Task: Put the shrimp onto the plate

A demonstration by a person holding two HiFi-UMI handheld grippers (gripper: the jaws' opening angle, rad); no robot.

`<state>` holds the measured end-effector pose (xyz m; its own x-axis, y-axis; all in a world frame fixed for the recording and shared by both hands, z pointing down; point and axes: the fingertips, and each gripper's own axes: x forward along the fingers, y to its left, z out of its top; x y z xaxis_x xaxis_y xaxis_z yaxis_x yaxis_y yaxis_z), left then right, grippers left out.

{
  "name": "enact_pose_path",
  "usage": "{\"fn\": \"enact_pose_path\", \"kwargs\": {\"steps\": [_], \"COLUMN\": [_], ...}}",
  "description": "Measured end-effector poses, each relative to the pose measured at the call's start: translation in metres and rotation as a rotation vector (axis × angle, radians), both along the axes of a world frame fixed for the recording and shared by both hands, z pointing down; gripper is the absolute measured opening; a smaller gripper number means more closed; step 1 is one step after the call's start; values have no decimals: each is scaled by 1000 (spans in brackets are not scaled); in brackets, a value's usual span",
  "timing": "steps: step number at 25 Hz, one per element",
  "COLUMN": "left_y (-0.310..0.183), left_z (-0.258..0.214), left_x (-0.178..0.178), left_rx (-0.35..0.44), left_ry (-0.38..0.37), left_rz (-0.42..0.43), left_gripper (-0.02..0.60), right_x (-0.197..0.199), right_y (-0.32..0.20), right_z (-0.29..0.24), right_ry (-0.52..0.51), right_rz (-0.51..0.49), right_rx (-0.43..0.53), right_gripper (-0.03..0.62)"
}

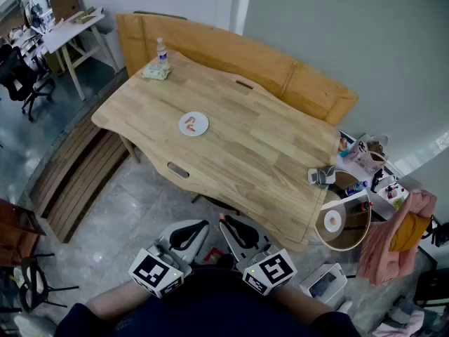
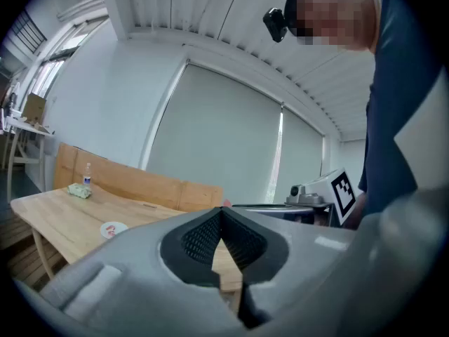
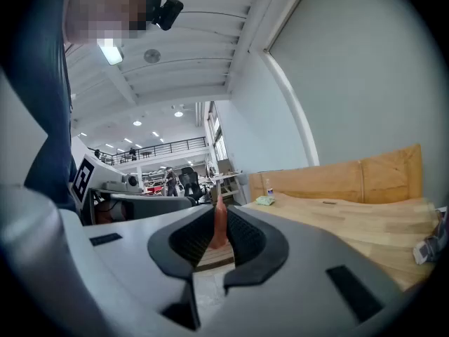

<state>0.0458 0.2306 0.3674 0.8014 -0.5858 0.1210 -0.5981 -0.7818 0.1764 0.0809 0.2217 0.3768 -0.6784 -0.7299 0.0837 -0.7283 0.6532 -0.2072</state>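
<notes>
Right gripper (image 3: 217,220), bottom centre of head view: jaws nearly together, pinching a thin pink shrimp (image 3: 219,229) upright btw the pads. Left gripper (image 2: 222,213) beside it: jaws closed tip to tip, nothing in them. The plate (image 1: 203,126) sits upper centre-left on the table (image 1: 266,146), well apart from both, w/ pink pieces (image 1: 189,123) on it, prob. more shrimp.

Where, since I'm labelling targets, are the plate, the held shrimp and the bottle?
plate (image 1: 205,125), head view, bare right rim
shrimp (image 3: 218,225), right gripper view, middle of its pink body
bottle (image 1: 161,51), head view, clear body
</notes>
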Motion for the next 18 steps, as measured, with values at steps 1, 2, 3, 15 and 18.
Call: {"fn": "enact_pose_path", "kwargs": {"steps": [1,2,3,15,18], "left_y": [-1,-3,-4,-8,-9], "left_z": [0,0,0,2,2], "left_x": [0,0,0,1,3], "left_rx": [2,4,5,-17,-22], "left_ry": [-1,-2,-3,-3,-9], "left_rz": [0,0,0,-20,-25], "left_gripper": [5,5,5,5,5], "right_x": [0,-1,-1,-1,1], "right_y": [-1,-2,-3,-6,-8], "right_z": [0,1,1,2,2], "right_ry": [0,1,1,-29,-30], "right_rz": [-1,-1,-2,-24,-31], "right_rx": [-1,-2,-3,-9,-10], "right_gripper": [61,61,61,63,62]}}
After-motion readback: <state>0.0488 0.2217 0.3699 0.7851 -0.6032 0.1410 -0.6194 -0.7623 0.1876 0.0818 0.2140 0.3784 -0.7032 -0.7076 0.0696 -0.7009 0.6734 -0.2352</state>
